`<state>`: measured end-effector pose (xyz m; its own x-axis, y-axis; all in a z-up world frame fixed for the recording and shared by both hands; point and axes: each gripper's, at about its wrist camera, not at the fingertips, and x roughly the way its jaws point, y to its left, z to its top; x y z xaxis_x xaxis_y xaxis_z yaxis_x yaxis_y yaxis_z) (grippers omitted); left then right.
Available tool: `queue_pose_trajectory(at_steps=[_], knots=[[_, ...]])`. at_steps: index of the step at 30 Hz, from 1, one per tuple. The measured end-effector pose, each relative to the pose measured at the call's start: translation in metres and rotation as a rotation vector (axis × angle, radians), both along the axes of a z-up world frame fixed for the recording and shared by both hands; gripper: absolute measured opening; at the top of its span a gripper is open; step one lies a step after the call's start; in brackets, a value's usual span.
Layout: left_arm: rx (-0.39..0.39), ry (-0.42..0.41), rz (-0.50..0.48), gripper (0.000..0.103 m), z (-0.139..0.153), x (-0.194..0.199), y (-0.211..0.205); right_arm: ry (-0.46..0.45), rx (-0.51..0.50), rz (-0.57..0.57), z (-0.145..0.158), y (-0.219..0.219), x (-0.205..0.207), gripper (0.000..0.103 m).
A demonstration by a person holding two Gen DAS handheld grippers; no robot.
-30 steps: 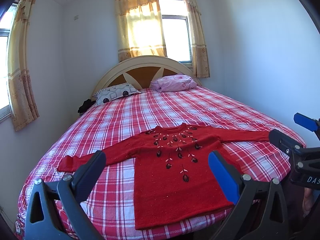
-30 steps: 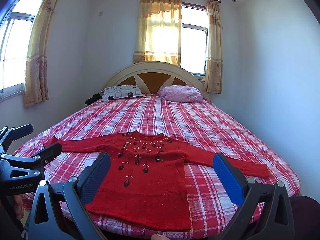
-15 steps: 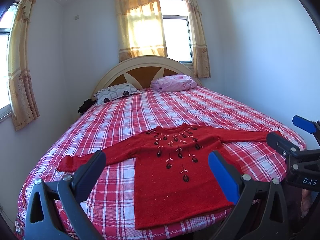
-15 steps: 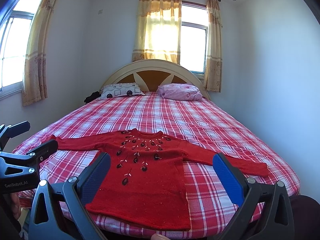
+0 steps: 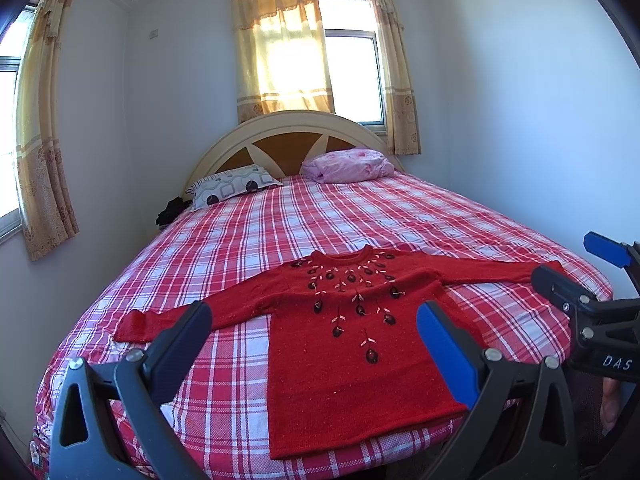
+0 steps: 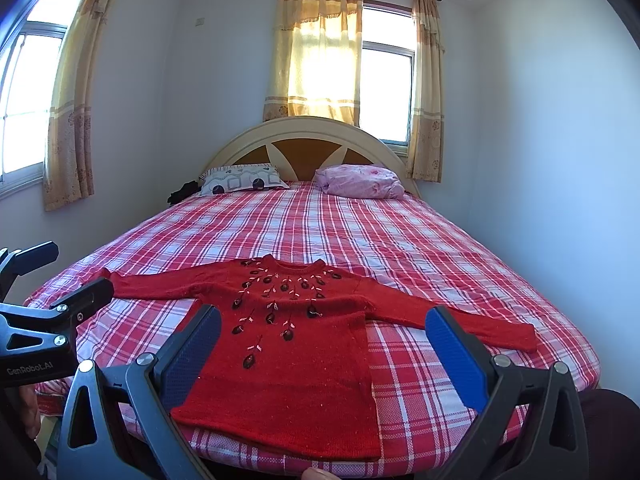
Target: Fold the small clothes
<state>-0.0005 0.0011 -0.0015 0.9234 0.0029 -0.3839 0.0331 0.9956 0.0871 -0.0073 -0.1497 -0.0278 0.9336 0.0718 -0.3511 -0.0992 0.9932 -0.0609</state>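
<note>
Dark heap (image 5: 170, 211) beside bed — perhaps clothing, too small.

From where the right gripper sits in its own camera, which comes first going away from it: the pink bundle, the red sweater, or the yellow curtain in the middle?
1. Red sweater, spread flat at the bed's foot, just beyond the right gripper.
2. Pink bundle, by the headboard, right side.
3. Yellow curtain, on the back wall window.
</note>
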Motion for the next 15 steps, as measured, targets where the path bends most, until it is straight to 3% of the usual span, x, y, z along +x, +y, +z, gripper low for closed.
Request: queue_pose_trajectory(at_steps=[15], knots=[[-0.003,0.016,0.003,0.103,-0.0069,0.0051,-0.0005,0.025,-0.007,-0.003,-0.0065,0.0011,0.0083,0.102]])
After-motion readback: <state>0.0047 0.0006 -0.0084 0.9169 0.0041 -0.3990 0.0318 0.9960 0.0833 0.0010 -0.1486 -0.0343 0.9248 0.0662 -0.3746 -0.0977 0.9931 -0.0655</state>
